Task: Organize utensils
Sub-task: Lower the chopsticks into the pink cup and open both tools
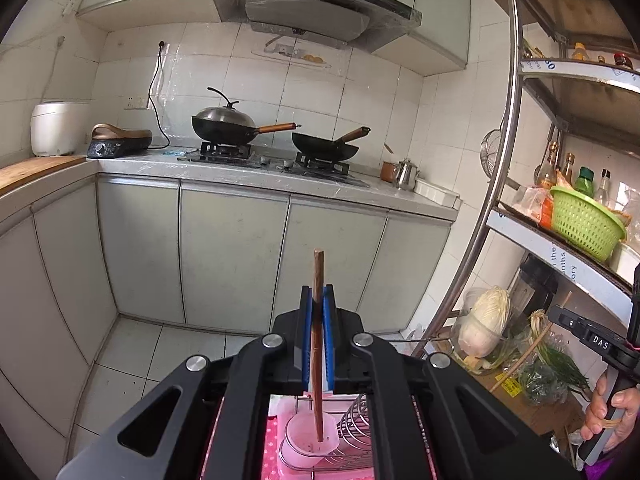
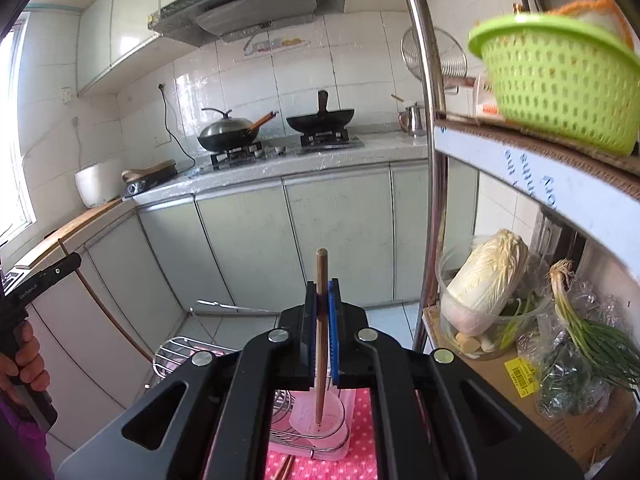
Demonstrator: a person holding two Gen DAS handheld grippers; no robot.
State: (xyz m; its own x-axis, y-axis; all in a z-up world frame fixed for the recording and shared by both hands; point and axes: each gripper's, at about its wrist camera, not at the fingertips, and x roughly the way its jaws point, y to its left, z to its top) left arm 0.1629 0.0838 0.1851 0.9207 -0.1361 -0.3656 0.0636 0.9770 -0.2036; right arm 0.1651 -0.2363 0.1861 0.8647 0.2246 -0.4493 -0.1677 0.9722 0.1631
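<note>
1. The left gripper (image 1: pixel 319 308) has its jaws clamped on one brown chopstick (image 1: pixel 318 320), at the lower centre of the left wrist view; the stick stands nearly upright, its lower end over the pale pink utensil cup (image 1: pixel 310 436) at the bottom centre.
2. The right gripper (image 2: pixel 323 304) likewise has its jaws closed on a lighter wooden chopstick (image 2: pixel 321 320), lower centre of the right wrist view, with its tip over the same kind of translucent cup (image 2: pixel 318 416).
3. Whether either tip is already inside a cup or just above it, I cannot tell.
4. Risk: each stick is thin, round and smooth, pinched only at mid-length between blue ribbed pads, so it could pivot or slide if it knocks the cup rim.
5. Risk: the cup looks like light, thin plastic sitting in a wire dish rack (image 2: pixel 176 356); a sideways push from a stick would probably tip it.
6. Risk: released off-centre, a stick could drop through the rack's chrome wires onto the pink dotted cloth (image 2: pixel 360 412) below.
7. Risk: both grippers work close together, as the other handle shows at each frame's edge, so they could bump.
8. Textures: matte wood grain, glossy wire, cloudy soft-edged plastic, hard black gripper bodies.
</note>
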